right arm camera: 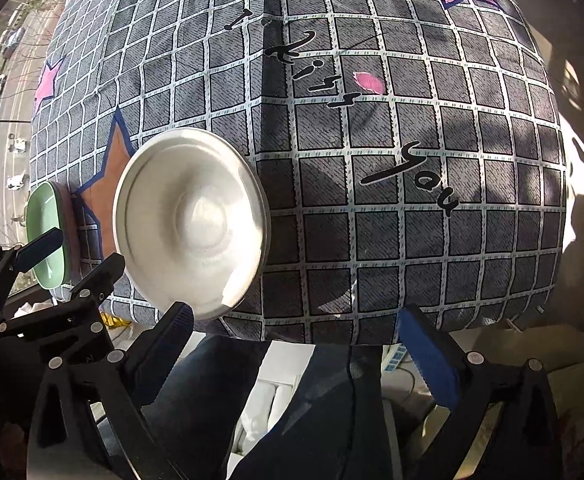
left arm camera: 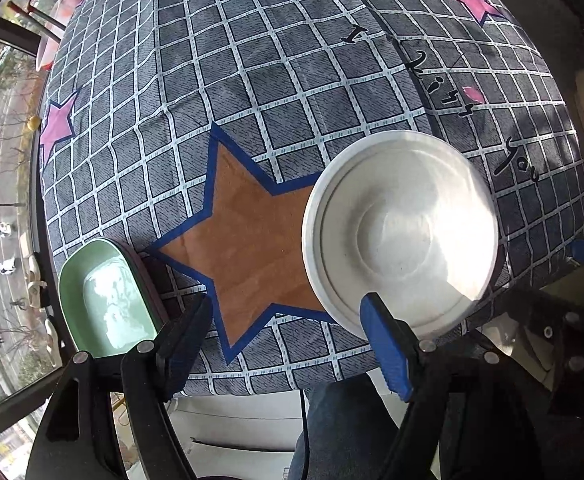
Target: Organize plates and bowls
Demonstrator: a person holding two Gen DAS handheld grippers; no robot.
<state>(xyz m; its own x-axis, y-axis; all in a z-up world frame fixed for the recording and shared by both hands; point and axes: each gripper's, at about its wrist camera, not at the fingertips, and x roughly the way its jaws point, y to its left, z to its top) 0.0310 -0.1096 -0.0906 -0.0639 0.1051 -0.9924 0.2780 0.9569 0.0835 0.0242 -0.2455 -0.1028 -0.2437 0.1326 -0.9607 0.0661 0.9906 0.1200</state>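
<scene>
Checked grey cloth with coloured stars covers the tabletop [left arm camera: 220, 92], with a window and street beyond its left edge.

Left wrist view: the left hand-held gripper [left arm camera: 288, 332] points down over the near edge, jaws wide apart and holding nothing. The white plate [left arm camera: 399, 228] lies flat just ahead and to the right, its near rim beside the right blue pad but, as far as I can tell, not pinched. The green bowl [left arm camera: 104, 296] sits just left of the left finger, at the tabletop's corner. So this gripper stands between the two dishes, close to both.

Right wrist view: the right hand-held gripper [right arm camera: 299, 336] is spread to its widest, empty. The plate [right arm camera: 192, 220] lies ahead and to the left, its near rim just above the left finger; the bowl [right arm camera: 48, 232] is farther left, behind the other gripper [right arm camera: 68, 254]. For the bowl the left hand is clearly nearer; the plate is within either's reach.
</scene>
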